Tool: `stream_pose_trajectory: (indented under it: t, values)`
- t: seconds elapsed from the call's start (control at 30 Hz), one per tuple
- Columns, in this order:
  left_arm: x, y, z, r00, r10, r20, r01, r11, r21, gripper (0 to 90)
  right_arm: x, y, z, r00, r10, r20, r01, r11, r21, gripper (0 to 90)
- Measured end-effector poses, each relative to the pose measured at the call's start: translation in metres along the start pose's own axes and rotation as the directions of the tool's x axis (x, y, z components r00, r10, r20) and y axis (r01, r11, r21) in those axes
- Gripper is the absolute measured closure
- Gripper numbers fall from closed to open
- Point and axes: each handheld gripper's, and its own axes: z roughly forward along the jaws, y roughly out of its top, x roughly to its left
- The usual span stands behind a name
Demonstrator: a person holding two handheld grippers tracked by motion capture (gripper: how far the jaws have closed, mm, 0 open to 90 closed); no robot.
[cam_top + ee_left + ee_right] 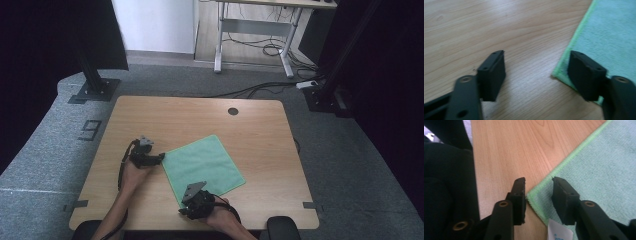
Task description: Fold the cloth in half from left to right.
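A green microfibre cloth (204, 163) lies flat and skewed on the wooden table (260, 135), with a person's two hand-held grippers set at two of its corners. The left gripper (161, 158) sits at the cloth's left corner, its jaws apart and straddling that corner (560, 72) without pressing it. The right gripper (186, 210) is at the near corner, its jaws narrowed but with a gap between them, the corner (534, 195) and a white care label (556, 232) lying in that gap.

The likely trouble is a missed pinch: the cloth lies flush with the table, so jaws closing level with the surface could slide over the hem or catch only the label, and the corner would slip free on lifting. An uneven grip at the two corners could also drag the cloth askew.

Both forearms come in from the near edge, hands low, grippers held nearly flat to the table, the left pointing right toward the cloth, the right angled left.
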Motion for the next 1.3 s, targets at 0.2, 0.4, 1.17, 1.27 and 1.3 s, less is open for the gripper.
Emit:
stream_pose_trajectory:
  t: [0.2, 0.4, 1.17, 1.27, 1.3]
  values:
    - [-0.008, 0.001, 0.001, 0.9989, 0.03, 0.038, -0.029, 0.9995, -0.016, 59.9, -0.001, -0.001, -0.001, 0.9998, 0.004, 0.021, -0.004, 1.0, 0.004, 85.0]
    - [-0.013, 0.004, 0.001, 0.9946, 0.014, 0.103, -0.014, 0.9999, -0.004, 86.2, -0.002, -0.001, -0.001, 0.9997, 0.006, 0.023, -0.006, 1.0, 0.004, 86.0]
    - [0.006, -0.012, -0.033, 0.9992, -0.028, 0.03, 0.025, 0.9934, 0.112, 85.6, 0.01, 0.028, 0.01, 0.9943, -0.01, -0.106, 0.006, 0.999, -0.037, 85.2]
    - [0.009, -0.015, -0.038, 0.9994, -0.028, 0.019, 0.025, 0.9924, 0.12, 85.6, 0.014, 0.033, 0.013, 0.9929, -0.026, -0.116, 0.022, 0.999, -0.04, 85.2]
    - [0.009, -0.016, -0.039, 0.9994, -0.03, 0.019, 0.027, 0.9926, 0.118, 85.7, 0.015, 0.034, 0.013, 0.9927, -0.032, -0.116, 0.027, 0.999, -0.041, 85.2]
